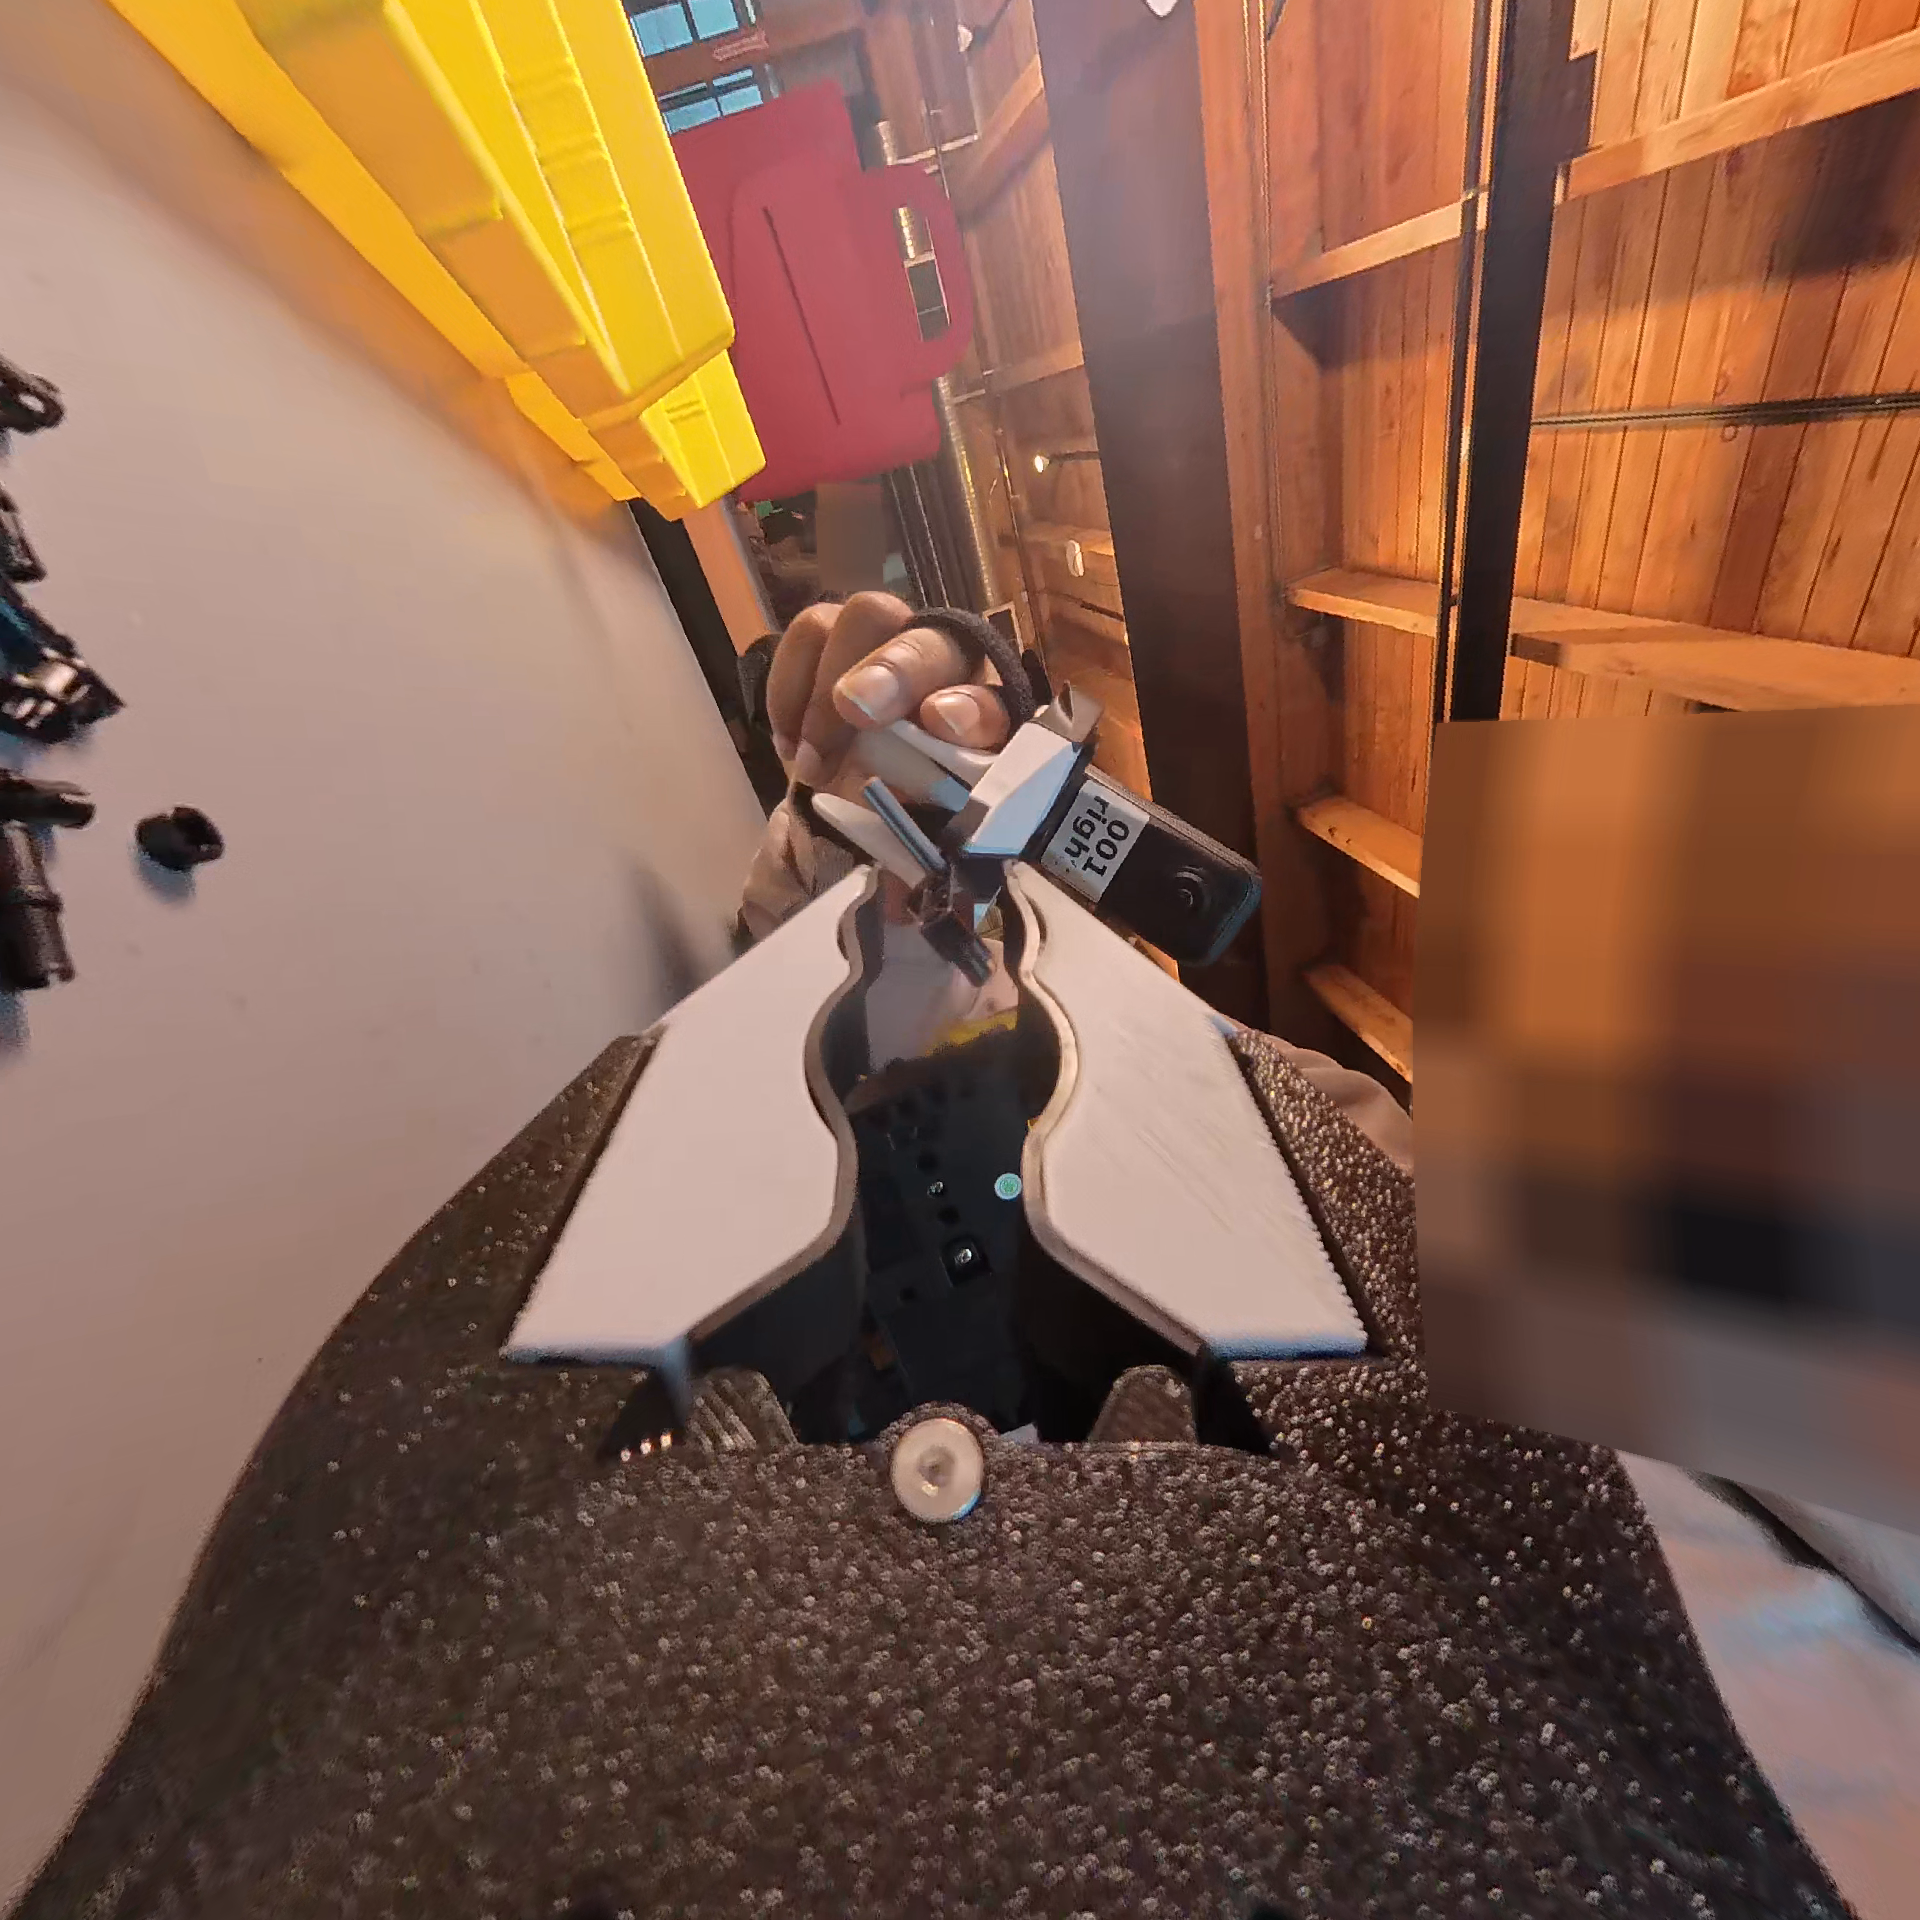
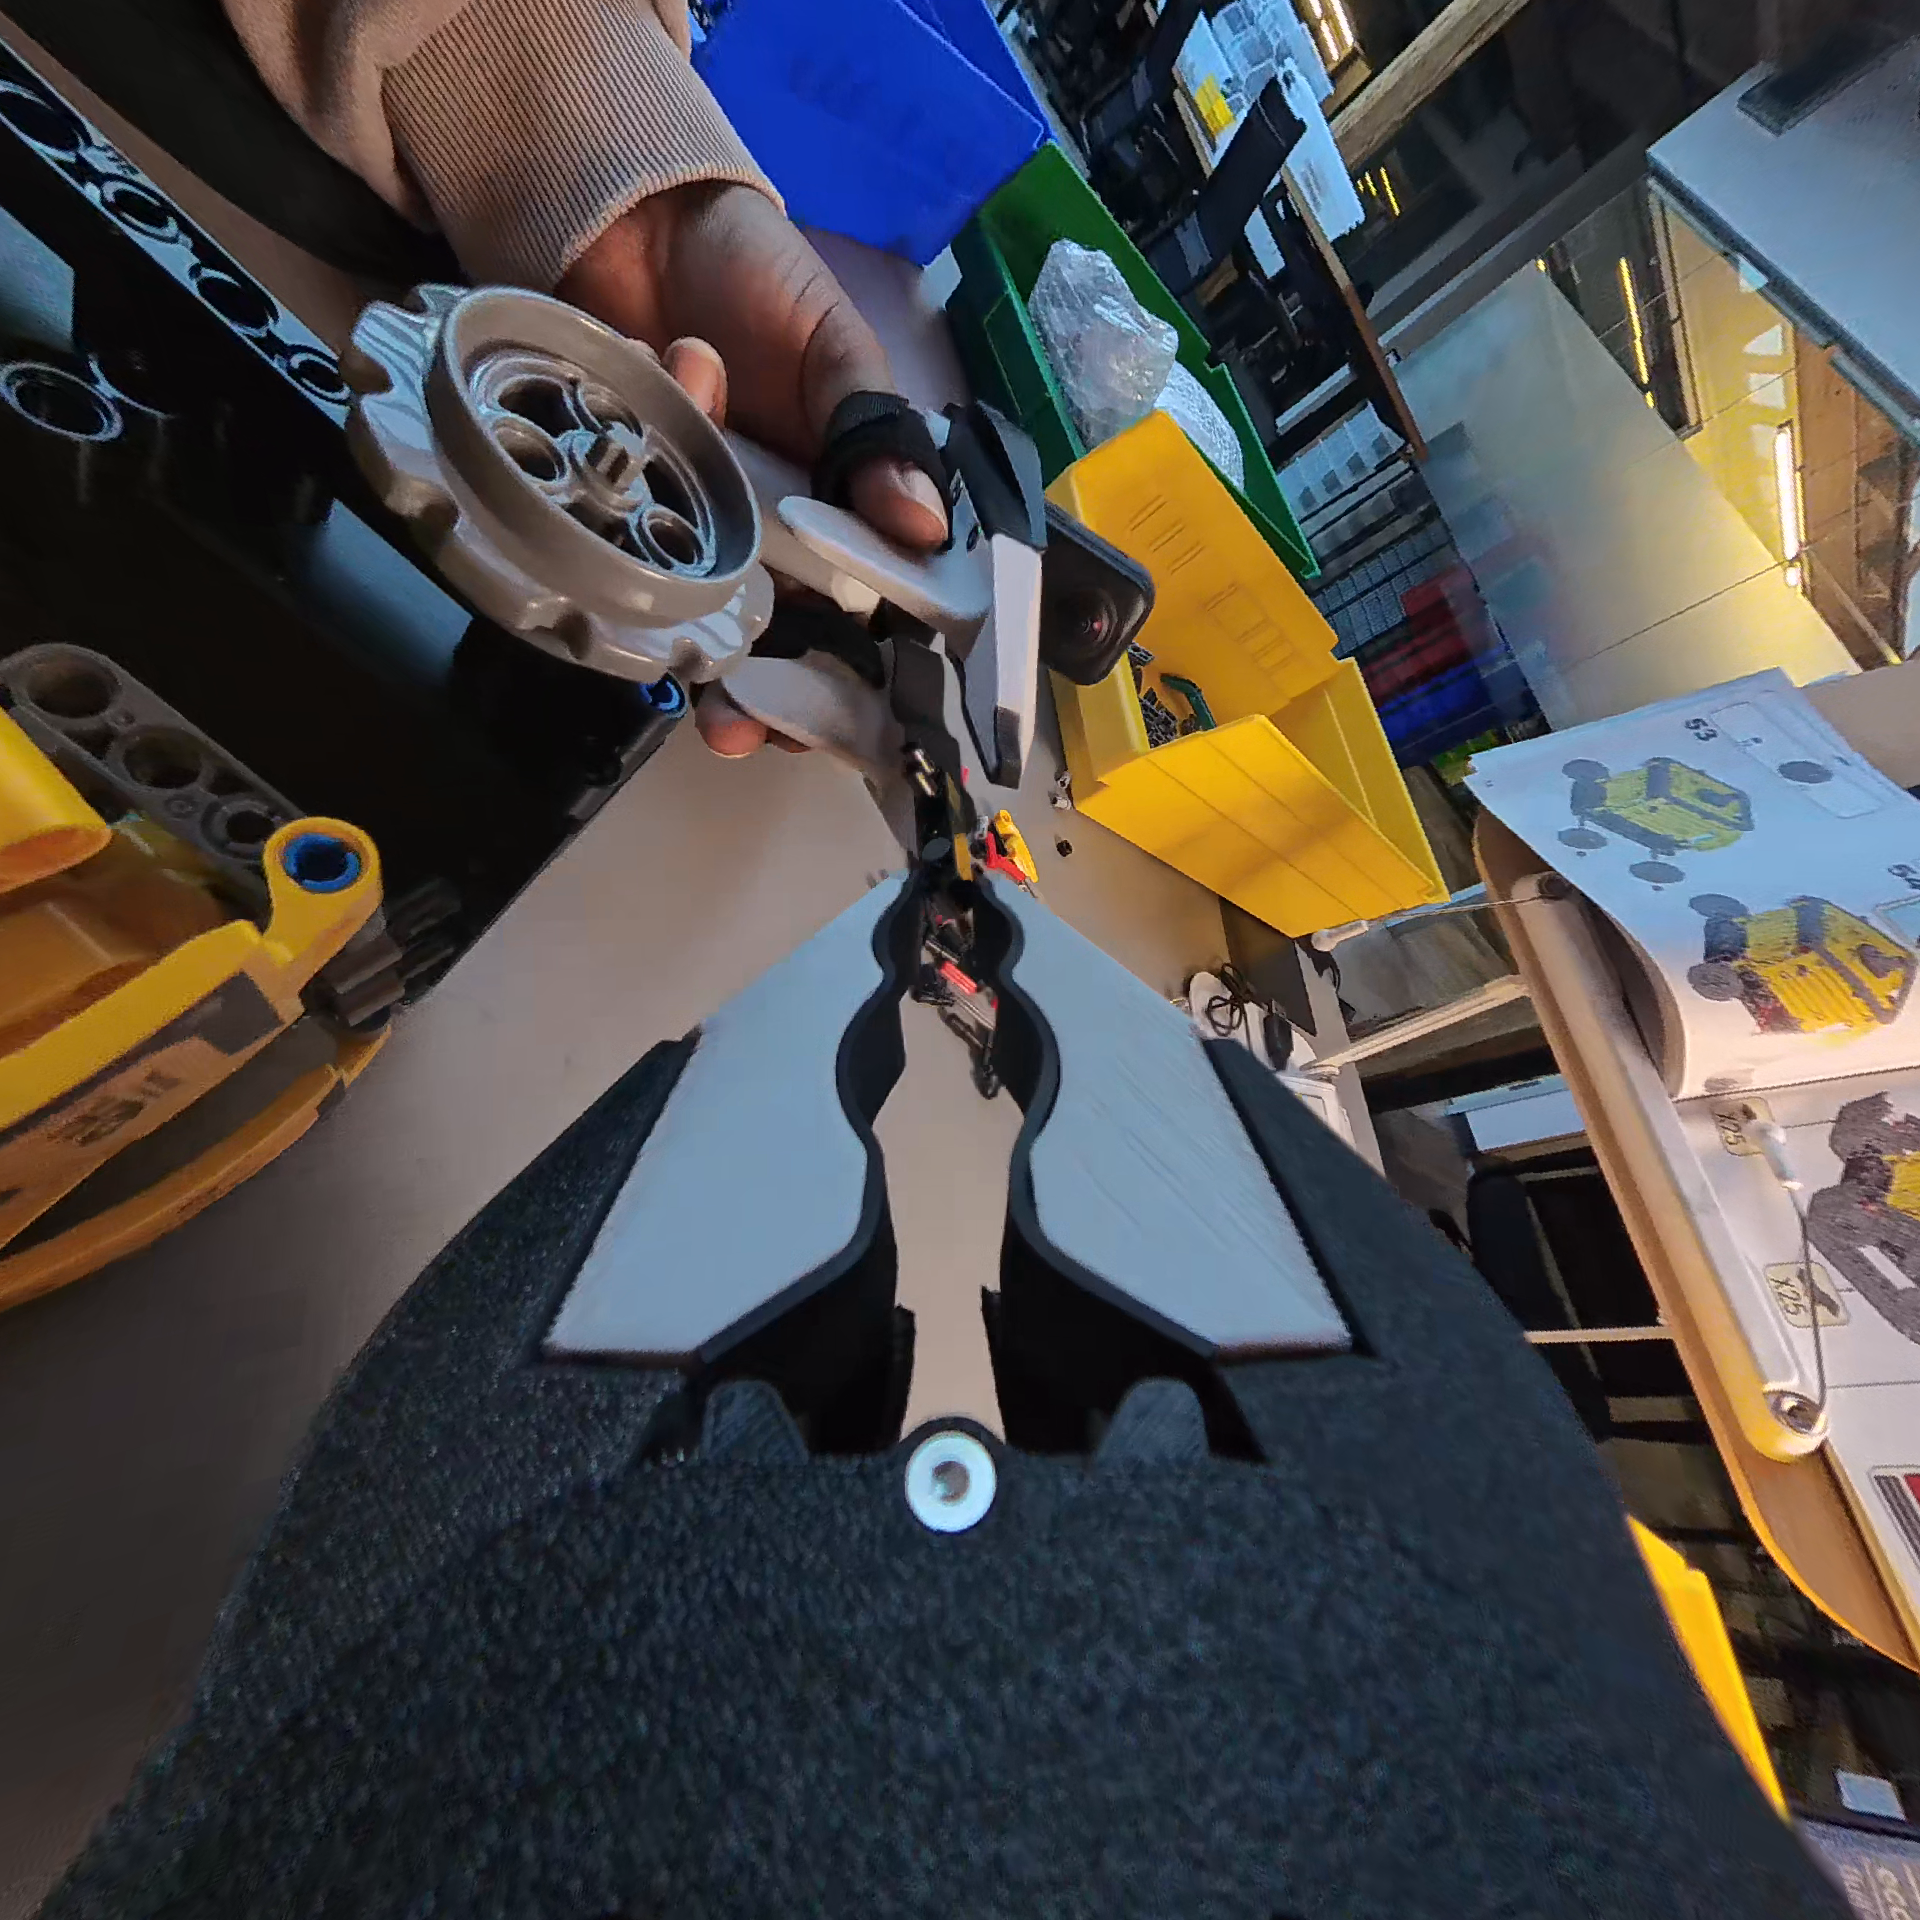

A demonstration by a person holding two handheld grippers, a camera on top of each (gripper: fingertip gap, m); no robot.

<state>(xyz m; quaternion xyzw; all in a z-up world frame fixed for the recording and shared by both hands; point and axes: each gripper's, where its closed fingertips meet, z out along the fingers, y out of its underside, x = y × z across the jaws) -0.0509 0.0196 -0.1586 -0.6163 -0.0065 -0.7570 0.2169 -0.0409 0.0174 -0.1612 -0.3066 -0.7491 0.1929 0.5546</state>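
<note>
Two tools meet nose to nose: left gripper (image 1: 943, 894) and right gripper (image 2: 945, 899), with a small dark piece (image 1: 948, 928) at their tips, mid-frame. Whether either pair of jaws clamps it, I cannot tell. A pale table (image 1: 364, 727) fills the left, carrying yellow bins (image 1: 582, 208) at the top and a toy digger (image 2: 156, 987) with a grey wheel (image 2: 561, 488). A booklet (image 2: 1714, 883) stands at the right, and a plank wall (image 1: 1662, 312) lies beyond.

Light: warm on my left view's wood wall (image 1: 1714, 312), cooler on my right.
Edges: fisheye-bent, slightly blurred.
</note>
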